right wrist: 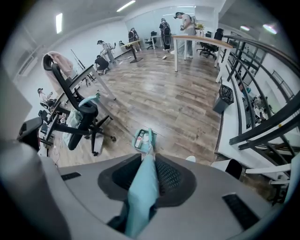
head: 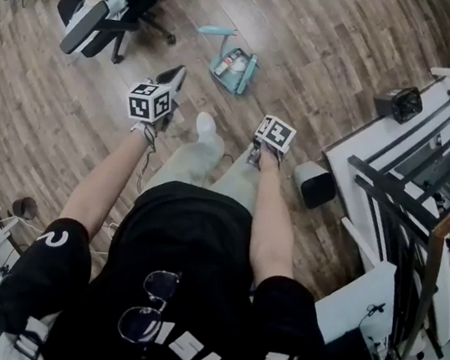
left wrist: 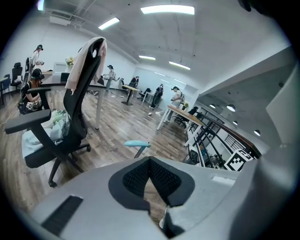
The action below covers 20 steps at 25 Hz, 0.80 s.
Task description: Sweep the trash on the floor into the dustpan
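Note:
A teal dustpan [head: 235, 71] lies on the wood floor ahead of my feet, with a bottle and other trash [head: 229, 64] inside it. Its upright teal handle [head: 218, 31] also shows in the left gripper view as a handle [left wrist: 137, 144] beyond the jaws. My right gripper [head: 273, 133] is shut on a teal handle [right wrist: 143, 187] that runs forward between the jaws toward the dustpan [right wrist: 144, 138]. My left gripper [head: 151, 102] is held level with it on the left; its pads [left wrist: 136, 176] meet at the tip with nothing between them.
A black office chair [head: 109, 4] draped with clothes stands at the far left. A dark bin [head: 317, 186] sits by my right foot against white desks [head: 382, 149]. A black box [head: 401, 102] rests on the floor at the right. People stand far off.

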Each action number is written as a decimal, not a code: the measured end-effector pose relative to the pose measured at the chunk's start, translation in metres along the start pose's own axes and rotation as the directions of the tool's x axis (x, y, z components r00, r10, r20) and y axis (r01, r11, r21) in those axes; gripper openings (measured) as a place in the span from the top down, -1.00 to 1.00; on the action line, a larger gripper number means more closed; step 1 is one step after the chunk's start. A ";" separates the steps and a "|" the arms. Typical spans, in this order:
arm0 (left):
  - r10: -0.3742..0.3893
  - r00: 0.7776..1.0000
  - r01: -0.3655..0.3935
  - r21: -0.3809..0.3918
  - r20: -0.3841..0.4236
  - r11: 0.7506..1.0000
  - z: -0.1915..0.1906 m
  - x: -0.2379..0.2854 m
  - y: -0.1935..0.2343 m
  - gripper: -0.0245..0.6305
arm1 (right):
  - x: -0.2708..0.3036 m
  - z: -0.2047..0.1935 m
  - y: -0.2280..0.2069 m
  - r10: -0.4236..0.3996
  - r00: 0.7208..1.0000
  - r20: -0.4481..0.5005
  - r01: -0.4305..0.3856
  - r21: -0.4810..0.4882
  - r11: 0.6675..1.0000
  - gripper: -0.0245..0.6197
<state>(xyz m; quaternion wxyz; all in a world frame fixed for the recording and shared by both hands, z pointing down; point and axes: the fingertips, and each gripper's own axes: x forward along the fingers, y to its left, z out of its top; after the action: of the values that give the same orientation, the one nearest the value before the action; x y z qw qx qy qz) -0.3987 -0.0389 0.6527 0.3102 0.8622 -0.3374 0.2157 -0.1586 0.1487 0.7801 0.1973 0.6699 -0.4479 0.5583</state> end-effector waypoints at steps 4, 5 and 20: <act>-0.003 1.000 0.003 0.000 0.014 1.000 0.011 -0.011 -0.006 0.93 | -0.021 0.012 -0.009 -0.004 1.000 0.027 0.005 -0.013 1.000 0.67; -0.009 1.000 0.009 0.000 0.015 1.000 0.013 -0.014 -0.011 0.93 | -0.027 0.013 -0.013 -0.006 1.000 0.024 0.006 -0.015 1.000 0.67; -0.022 0.998 0.020 0.031 0.063 0.999 0.030 -0.016 -0.130 0.93 | -0.146 0.061 -0.105 0.023 0.992 0.124 -0.020 -0.026 0.999 0.67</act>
<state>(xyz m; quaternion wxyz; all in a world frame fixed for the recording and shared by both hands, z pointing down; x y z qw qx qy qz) -0.3118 0.0234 0.5709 0.2884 0.8768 -0.3345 0.1902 -0.0341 0.2119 0.6516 0.1710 0.6960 -0.4733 0.5121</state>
